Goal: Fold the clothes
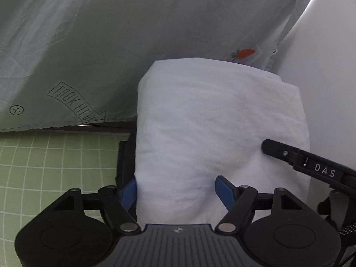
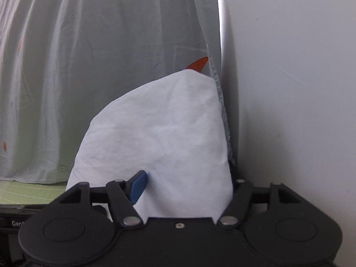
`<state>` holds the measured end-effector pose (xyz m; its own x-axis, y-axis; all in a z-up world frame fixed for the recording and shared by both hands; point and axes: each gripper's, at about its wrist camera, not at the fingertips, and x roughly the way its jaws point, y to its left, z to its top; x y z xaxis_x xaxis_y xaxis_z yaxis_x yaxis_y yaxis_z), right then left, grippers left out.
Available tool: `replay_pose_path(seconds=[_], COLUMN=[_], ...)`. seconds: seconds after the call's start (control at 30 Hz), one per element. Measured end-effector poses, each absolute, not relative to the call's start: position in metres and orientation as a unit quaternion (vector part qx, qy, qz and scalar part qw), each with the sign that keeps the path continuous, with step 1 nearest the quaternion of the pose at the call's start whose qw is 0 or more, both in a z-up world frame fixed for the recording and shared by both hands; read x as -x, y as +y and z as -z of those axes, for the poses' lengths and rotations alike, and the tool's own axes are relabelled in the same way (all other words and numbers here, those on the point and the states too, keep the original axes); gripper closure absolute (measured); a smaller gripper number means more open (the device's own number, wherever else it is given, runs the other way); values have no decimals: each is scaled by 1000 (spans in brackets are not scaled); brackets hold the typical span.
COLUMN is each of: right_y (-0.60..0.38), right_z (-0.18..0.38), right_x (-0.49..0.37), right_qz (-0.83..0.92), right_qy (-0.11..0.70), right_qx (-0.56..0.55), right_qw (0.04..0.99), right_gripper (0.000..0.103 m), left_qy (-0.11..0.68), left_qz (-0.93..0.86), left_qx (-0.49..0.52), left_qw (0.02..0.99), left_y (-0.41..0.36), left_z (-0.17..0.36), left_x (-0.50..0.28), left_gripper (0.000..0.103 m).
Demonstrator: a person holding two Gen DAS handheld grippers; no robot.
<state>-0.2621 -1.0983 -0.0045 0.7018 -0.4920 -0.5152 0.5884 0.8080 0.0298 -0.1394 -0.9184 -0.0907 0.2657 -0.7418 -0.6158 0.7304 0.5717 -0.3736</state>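
A pale printed garment (image 1: 133,33) with line drawings and small orange marks lies spread over the table; it also fills the right wrist view (image 2: 100,66). A white folded-over part of it (image 1: 211,122) drapes over my left gripper (image 1: 178,189), whose blue-padded fingers are shut on it. My right gripper (image 2: 187,182) is shut on the same white fold (image 2: 160,129), which covers its right finger. The right gripper's black finger (image 1: 289,155) shows beside the fold in the left wrist view.
A green cutting mat with a white grid (image 1: 55,166) lies at the lower left, also seen in the right wrist view (image 2: 33,191). A white table surface (image 2: 289,89) lies to the right of the garment's edge.
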Motion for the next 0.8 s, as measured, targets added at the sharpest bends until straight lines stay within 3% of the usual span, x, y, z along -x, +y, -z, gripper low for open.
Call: replay_pose_path(seconds=[0.07, 0.17, 0.43, 0.67, 0.8], right_y=[-1095, -1074, -1093, -1062, -1023], right_z=[16, 27, 93, 62, 30], right_x=[240, 234, 215, 249, 290], right_qz=[339, 358, 290, 323, 325], right_qy=[255, 208, 293, 282, 246], right_qx=[-18, 56, -30, -36, -65], right_qw=[905, 909, 911, 903, 911], right_gripper=[33, 17, 17, 5, 1], left_qy=[396, 402, 412, 344, 271], left_qz=[449, 428, 418, 443, 457], left_qx=[-2, -16, -29, -43, -27], left_qw=[801, 809, 809, 827, 847], left_y=[-918, -917, -904, -857, -816], left_z=[100, 113, 129, 85, 47], left_x=[135, 129, 124, 153, 184], left_gripper=[27, 22, 13, 1, 0])
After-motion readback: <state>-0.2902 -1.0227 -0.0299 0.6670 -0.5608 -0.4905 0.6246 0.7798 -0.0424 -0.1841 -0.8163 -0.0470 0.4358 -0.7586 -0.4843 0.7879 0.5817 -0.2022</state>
